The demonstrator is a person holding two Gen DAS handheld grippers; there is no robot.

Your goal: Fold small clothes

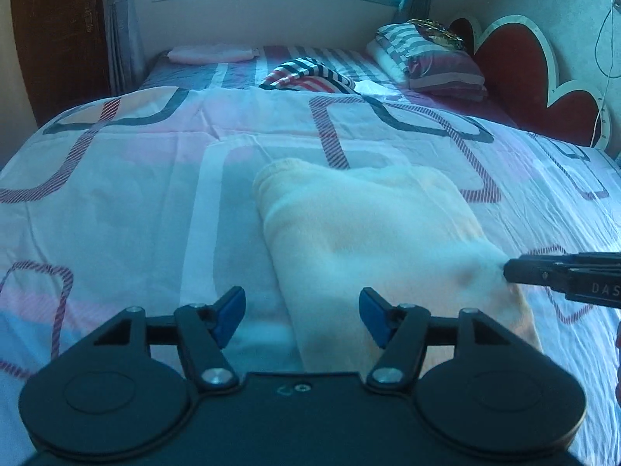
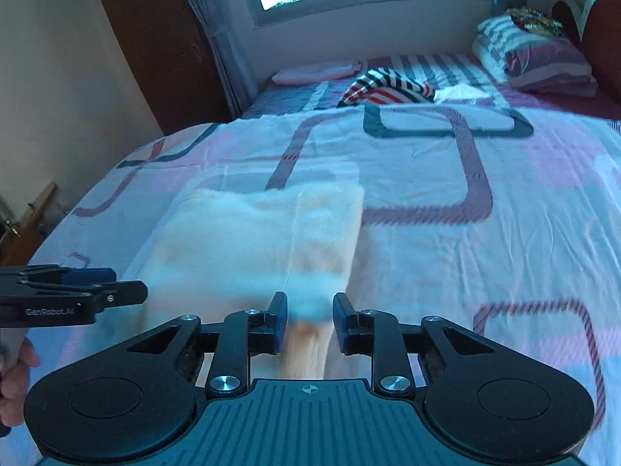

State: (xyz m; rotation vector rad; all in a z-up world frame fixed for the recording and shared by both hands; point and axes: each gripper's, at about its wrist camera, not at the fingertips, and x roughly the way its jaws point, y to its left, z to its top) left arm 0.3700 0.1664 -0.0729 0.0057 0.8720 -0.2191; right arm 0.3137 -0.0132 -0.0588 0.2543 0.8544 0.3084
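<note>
The pale garment (image 2: 256, 240) blurs near the right gripper's fingers (image 2: 278, 322), its near end hidden.

Both handheld tools are matte black plastic. The left gripper (image 1: 302, 316) has two linked arms on silver screws, blue pads on its jaws, and round discs either side of a flat body. The right gripper (image 2: 309, 320) is built alike, with a ribbed body bearing a small crosshair mark. White lettering runs along each tool's side.
</note>
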